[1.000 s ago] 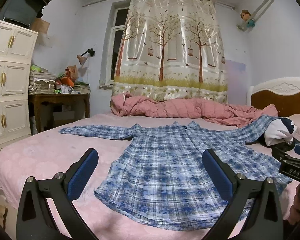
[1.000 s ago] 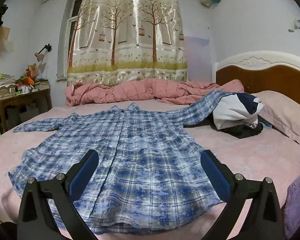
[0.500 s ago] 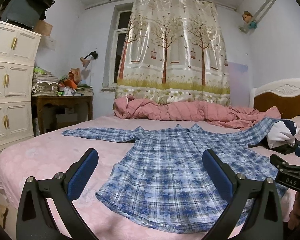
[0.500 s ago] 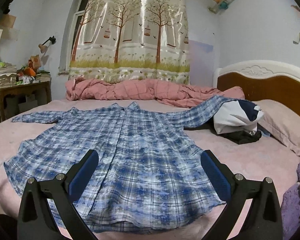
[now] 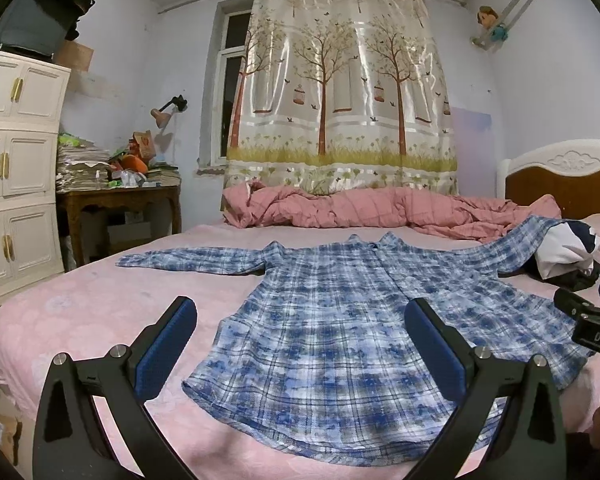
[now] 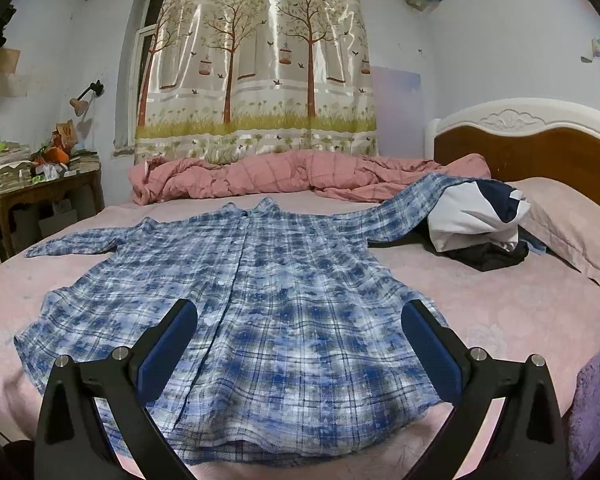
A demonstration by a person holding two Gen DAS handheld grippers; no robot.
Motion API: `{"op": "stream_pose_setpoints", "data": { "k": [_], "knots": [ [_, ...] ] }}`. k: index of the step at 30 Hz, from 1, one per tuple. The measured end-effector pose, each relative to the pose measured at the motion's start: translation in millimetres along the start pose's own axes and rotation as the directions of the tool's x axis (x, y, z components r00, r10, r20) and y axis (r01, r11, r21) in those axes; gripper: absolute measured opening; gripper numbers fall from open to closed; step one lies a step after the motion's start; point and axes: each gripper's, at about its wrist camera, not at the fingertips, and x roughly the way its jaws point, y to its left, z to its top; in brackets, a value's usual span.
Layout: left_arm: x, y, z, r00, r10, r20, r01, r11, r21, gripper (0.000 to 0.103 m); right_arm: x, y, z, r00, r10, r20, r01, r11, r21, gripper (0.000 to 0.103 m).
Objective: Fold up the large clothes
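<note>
A blue and white plaid shirt (image 5: pixel 340 320) lies spread flat, buttoned side up, on the pink bed (image 5: pixel 100 304), hem nearest me and collar far. One sleeve stretches left; the other runs right up onto a pile of clothes. My left gripper (image 5: pixel 300 340) hovers open above the hem's left part, holding nothing. My right gripper (image 6: pixel 300 340) hovers open over the shirt (image 6: pixel 268 288) near the hem's middle, also holding nothing. The right gripper's tip (image 5: pixel 588 320) shows at the right edge of the left wrist view.
A crumpled pink quilt (image 5: pixel 380 212) lies along the far side of the bed. A white and navy garment (image 6: pixel 480 216) on dark clothes sits at the right by a pillow (image 6: pixel 568 232) and headboard (image 6: pixel 540 148). A cluttered wooden desk (image 5: pixel 120 200) and white cabinet (image 5: pixel 16 168) stand left.
Both grippers have dropped lower and tilted up a little, so the shirt looks flatter and more of the curtain and ceiling shows. Both stay open; the shirt has not moved.
</note>
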Motion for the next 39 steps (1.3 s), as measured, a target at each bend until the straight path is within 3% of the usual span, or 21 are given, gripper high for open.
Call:
{"op": "stream_pose_setpoints", "data": {
  "k": [8,17,26,29,30,32,33,36,39],
  "knots": [
    [3.9,8.3,-1.5,1.0,-0.023,-0.019,0.022,0.998,-0.053,0.103,3.2,-1.6,-3.7,1.0,0.014,-0.019,-0.013,1.0,0.006,0.103],
    [4.2,2.4,-1.1,0.999,-0.034,-0.025,0.034,0.999,-0.022,0.103,2.8,-0.6,-4.7,1.0,0.01,-0.025,-0.01,1.0,0.001,0.103],
    [0.7,9.1,-2.2,0.998,-0.053,-0.02,0.052,0.997,-0.059,0.103,-0.1,3.4,-3.8,1.0,0.006,-0.011,-0.006,1.0,-0.021,0.103],
    [-2.9,15.8,-2.0,0.995,-0.1,-0.021,0.098,0.992,-0.083,0.103,-3.7,3.5,-3.6,1.0,0.003,0.009,-0.003,1.0,-0.019,0.103],
    [-8.2,20.2,-1.6,0.997,-0.078,0.002,0.078,0.994,-0.075,0.103,-3.7,2.3,-2.9,1.0,0.001,0.014,-0.001,1.0,-0.017,0.103],
    [-24.0,31.7,-2.2,0.995,0.055,0.079,-0.052,0.998,-0.046,0.103,-5.0,-0.3,-2.7,1.0,0.019,0.011,-0.019,1.0,-0.002,0.103],
    [-28.0,37.0,-2.8,0.994,0.073,0.084,-0.07,0.997,-0.042,0.103,-5.1,-2.6,-2.4,0.999,0.035,0.008,-0.035,0.999,0.006,0.103],
    [-26.0,58.8,-4.3,0.999,-0.02,0.029,0.023,0.995,-0.099,0.103,-9.7,-9.8,-1.2,0.997,0.074,0.011,-0.074,0.997,0.01,0.103],
    [-15.7,70.1,-7.8,1.0,-0.021,-0.017,0.019,0.992,-0.121,0.103,-13.9,-19.4,1.9,0.998,0.044,0.042,-0.044,0.999,-0.006,0.103]
  ]
}}
